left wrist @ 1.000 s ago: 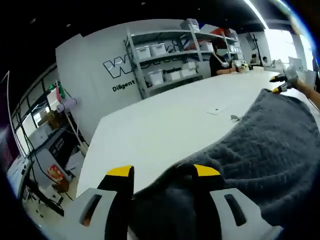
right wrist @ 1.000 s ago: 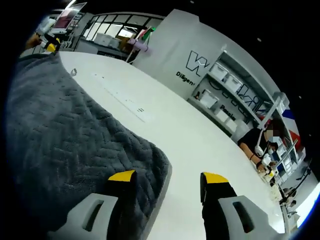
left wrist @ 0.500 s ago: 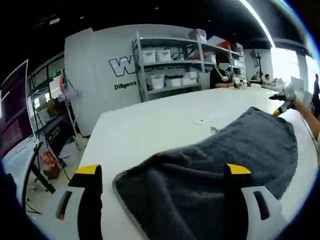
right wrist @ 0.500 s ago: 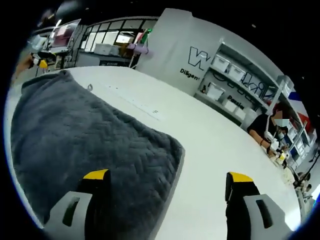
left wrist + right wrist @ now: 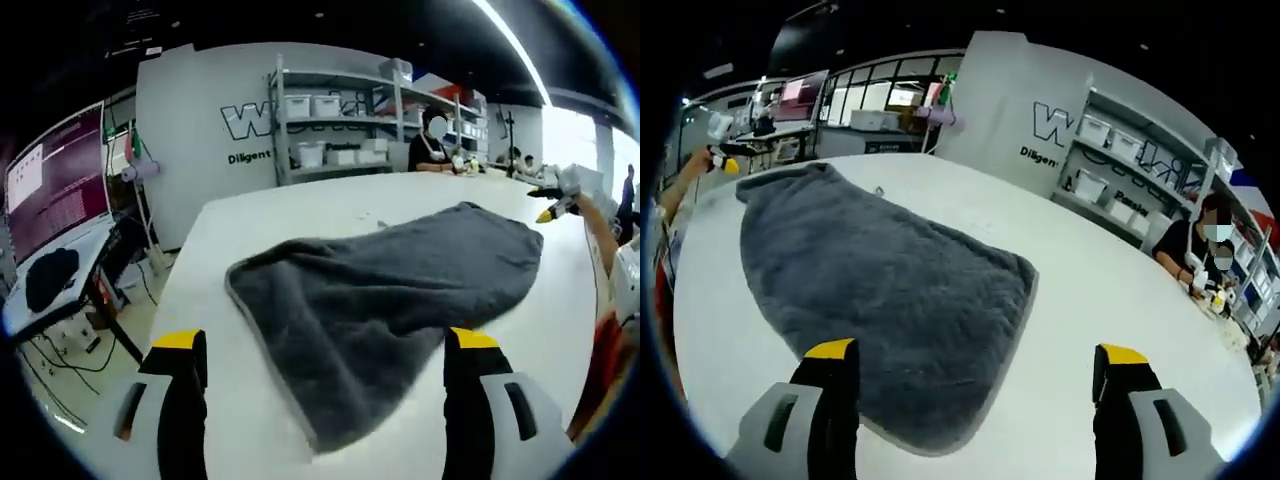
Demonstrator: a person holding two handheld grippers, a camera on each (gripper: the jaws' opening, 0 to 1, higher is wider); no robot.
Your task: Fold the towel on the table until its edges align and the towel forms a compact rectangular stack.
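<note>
grey towel (image 5: 400, 290), long axis between left gripper (image 5: 325, 345) and right gripper (image 5: 980, 355); both wide, empty, each above one end

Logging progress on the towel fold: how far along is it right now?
The grey towel lies flat on the white table; whether it is already folded over once cannot be told. Nothing is in hand: the left gripper and right gripper are open, clear of it. Left: fold it into a compact rectangle with aligned edges.
</note>
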